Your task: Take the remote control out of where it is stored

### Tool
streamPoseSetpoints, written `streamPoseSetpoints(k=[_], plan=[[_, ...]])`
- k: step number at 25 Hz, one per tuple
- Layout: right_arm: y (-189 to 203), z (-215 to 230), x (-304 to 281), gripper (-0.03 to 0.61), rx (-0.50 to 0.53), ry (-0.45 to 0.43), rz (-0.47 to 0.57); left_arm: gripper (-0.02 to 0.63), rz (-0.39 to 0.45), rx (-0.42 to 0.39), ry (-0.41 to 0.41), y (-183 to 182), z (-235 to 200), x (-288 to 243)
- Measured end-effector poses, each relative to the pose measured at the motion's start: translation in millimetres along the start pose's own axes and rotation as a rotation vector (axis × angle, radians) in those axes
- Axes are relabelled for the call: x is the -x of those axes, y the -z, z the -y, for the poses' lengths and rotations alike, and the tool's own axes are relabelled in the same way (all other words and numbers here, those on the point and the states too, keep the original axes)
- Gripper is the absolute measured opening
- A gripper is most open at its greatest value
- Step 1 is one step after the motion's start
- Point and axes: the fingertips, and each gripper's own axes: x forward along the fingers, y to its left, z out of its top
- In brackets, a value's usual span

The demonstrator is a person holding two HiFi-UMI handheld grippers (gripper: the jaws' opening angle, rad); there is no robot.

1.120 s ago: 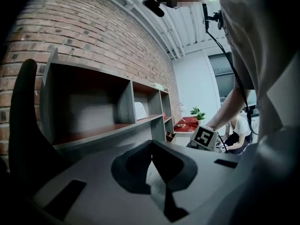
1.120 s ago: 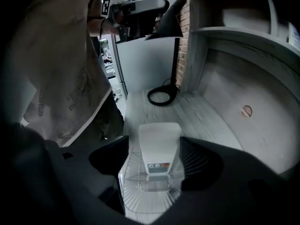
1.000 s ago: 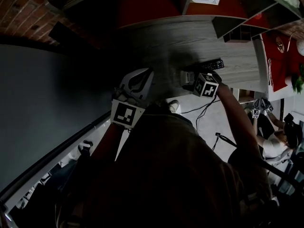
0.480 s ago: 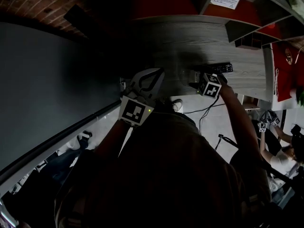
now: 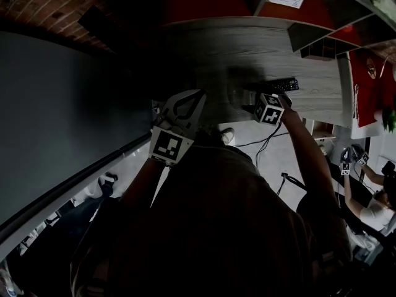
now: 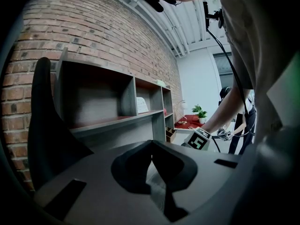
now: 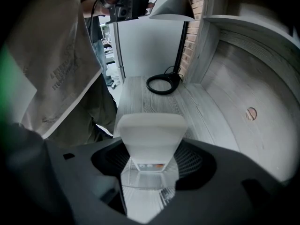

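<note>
Straddling the white slab-shaped remote control [image 7: 150, 130], the right gripper [image 7: 150, 157] has jaws spread, just closing, pads not yet pressing. The remote stands lower centre in a clear plastic holder [image 7: 140, 185], long axis seemingly along the jaws. The left gripper [image 6: 151, 145], clenched empty, sits farther off.

The left arm [image 5: 141, 177] is bent close to the body. Its left gripper [image 6: 151, 145] points nearly level, and its jaws are closed tip to tip with nothing between them. The right arm [image 5: 308, 156] reaches further forward, and its right gripper [image 7: 150, 168] tips steeply downward. Its jaws stand wide and have just been closing a little, with a white object [image 7: 151, 132] between them.
</note>
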Motion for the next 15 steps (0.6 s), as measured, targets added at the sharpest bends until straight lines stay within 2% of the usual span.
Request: streamPoseSetpoints(k=[6,15], plan=[[-2,-3,4,0.295,-0.039,-0.008,0.005,0.011,0.001,0.002,-0.003,1,-1,3],[-10,15,26,0.295,-0.133,0.055,0.073,0.011,0.008,-0.002,0.019,1,0,0]])
